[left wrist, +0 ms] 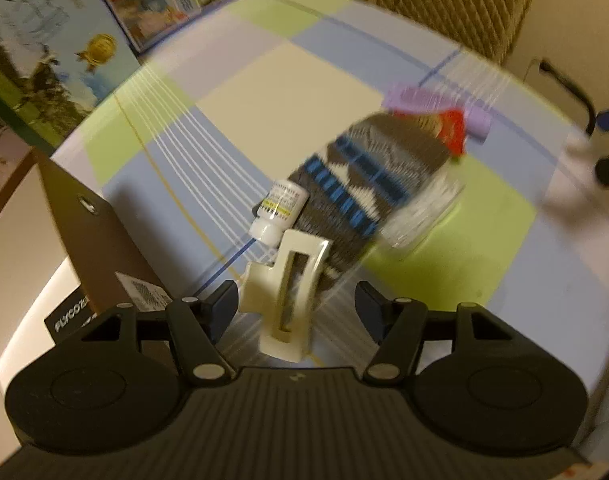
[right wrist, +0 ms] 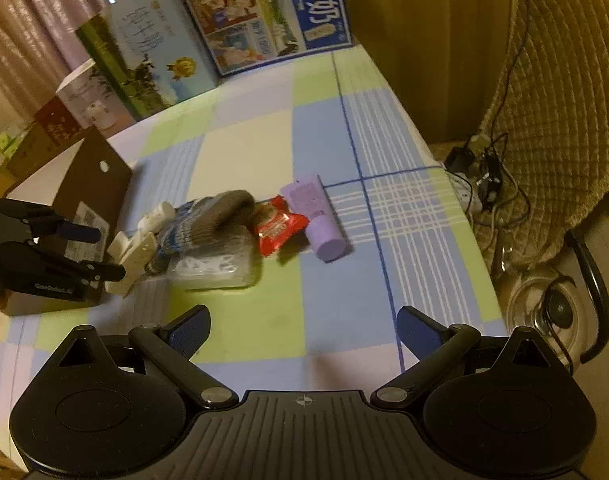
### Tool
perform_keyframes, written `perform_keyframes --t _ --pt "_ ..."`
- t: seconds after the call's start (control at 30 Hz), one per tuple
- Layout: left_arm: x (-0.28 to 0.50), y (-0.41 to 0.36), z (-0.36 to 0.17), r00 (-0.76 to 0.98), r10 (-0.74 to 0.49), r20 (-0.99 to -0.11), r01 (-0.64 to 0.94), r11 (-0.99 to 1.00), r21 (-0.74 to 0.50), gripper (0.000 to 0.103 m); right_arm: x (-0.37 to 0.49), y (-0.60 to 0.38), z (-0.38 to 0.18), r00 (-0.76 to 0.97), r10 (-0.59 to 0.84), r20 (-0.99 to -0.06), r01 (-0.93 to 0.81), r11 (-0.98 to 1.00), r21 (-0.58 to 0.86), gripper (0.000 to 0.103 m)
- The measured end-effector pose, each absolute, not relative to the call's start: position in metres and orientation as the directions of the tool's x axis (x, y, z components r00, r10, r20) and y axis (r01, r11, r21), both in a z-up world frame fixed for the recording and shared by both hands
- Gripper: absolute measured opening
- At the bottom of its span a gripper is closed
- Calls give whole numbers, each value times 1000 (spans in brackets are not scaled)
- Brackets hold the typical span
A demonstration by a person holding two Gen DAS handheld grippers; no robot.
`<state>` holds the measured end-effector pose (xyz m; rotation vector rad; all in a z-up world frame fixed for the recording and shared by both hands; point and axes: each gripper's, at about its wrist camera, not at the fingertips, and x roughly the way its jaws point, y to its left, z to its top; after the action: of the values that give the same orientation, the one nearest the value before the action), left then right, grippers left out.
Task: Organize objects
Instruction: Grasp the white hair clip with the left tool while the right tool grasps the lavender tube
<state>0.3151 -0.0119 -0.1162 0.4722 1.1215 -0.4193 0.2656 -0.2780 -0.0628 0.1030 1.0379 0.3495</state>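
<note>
While the left gripper [left wrist: 296, 304] is spread around the cream hair clip [left wrist: 290, 292], its hard, light middle should be pinched.

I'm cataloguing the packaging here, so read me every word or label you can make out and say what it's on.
"纯牛奶" reads on the blue milk carton.
"纯牛奶" reads in pale script on the green carton.
"PLYCO", cut off, reads on the black label of the brown box.
Small white lettering on the left claw is too blurred to read.
The print on the white bottle, red packet and purple tube is too small to read.
</note>
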Motion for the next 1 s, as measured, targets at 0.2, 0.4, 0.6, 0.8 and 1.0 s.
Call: perform_keyframes --t 0.2,0.4,0.6,0.8,1.0 --pt "333 -9 -140 302 -38 -952 557 818 144 51 271 -282 -70 448 312 -838 -206 948 243 97" --pt "331 -10 -141 316 -37 -948 491 861 130 40 284 -287 -75 458 297 -838 -219 951 217 97" --pt "318 -14 -133 335 -10 -942 342 933 111 40 307 -292 -82 509 318 -800 -284 939 193 85" --pt "297 -15 -128 338 -10 -941 162 986 48 40 331 -277 -102 484 365 -795 -421 894 154 61" --pt "275 -5 -132 327 13 -945 -9 1000 10 40 343 -257 -124 469 366 -804 -494 863 105 46"
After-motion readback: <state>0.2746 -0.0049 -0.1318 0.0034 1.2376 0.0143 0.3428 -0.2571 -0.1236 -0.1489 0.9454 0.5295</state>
